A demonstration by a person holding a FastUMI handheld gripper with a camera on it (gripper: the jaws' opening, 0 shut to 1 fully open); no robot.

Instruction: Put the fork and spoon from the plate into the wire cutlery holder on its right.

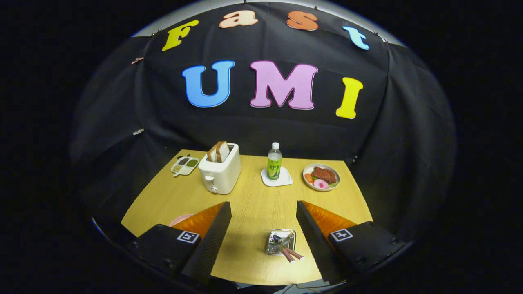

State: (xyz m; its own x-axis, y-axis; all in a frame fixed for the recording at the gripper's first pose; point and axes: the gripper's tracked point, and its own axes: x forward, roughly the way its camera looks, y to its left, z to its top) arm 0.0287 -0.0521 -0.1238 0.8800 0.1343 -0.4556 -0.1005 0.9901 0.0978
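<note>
My gripper (263, 209) is open above the wooden table, its two fingers spread wide with nothing between them. The wire cutlery holder (281, 241) stands on the table between the fingers, closer to the right one. Two red-handled utensils (291, 254) stick out of it, handles up and leaning toward me; I cannot tell which is the fork and which the spoon. A pink plate (181, 219) peeks out from behind the left finger (208, 232), mostly hidden by it.
Beyond the fingers stand a white toaster (220, 169) with bread slices, a small bottle (274, 162) on a white coaster, a dish of food (321, 177) at the right and a small sectioned tray (184, 165) at the far left. Black cloth walls surround the table.
</note>
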